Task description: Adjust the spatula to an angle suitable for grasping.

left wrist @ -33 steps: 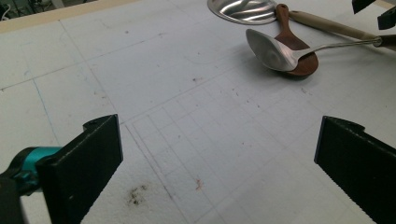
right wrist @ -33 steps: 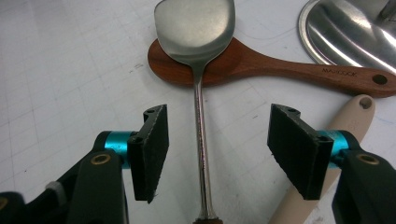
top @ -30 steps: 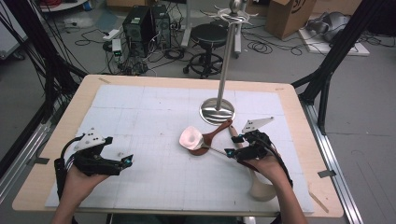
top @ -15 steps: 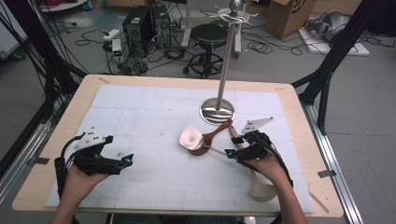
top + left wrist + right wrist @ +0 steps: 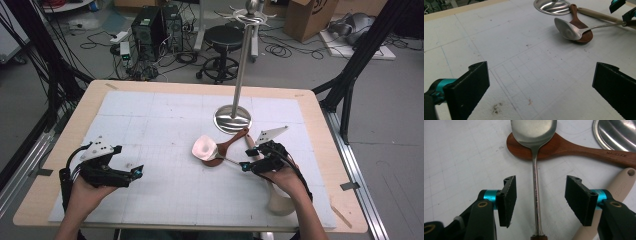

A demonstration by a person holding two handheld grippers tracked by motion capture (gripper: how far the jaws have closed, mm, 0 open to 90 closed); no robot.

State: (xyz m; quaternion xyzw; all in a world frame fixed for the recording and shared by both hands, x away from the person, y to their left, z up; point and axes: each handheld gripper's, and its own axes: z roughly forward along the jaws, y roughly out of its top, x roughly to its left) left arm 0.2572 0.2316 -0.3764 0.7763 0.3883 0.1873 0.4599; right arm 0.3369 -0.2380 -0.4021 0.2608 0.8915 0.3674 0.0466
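Right gripper view looks straight down the thin shaft of the metal spoon (image 5: 535, 182), which runs up between the two black jaws of the right gripper (image 5: 540, 200). The jaws have just been closing, yet a gap remains on each side of the shaft and neither pad touches it. The spoon's bowl rests on the bowl of a brown wooden spoon (image 5: 564, 148) (its handle runs off to the right, past the rim of a steel stand base (image 5: 615, 135)). A beige utensil handle (image 5: 616, 187) lies behind the right-hand jaw. From the high view, the metal spoon (image 5: 206, 148) sits just in front of the stand base (image 5: 233, 120), right of the table's middle. The left gripper (image 5: 112, 172) hovers well apart over the white mat (image 5: 150, 120), jaws spread wide with nothing between them.
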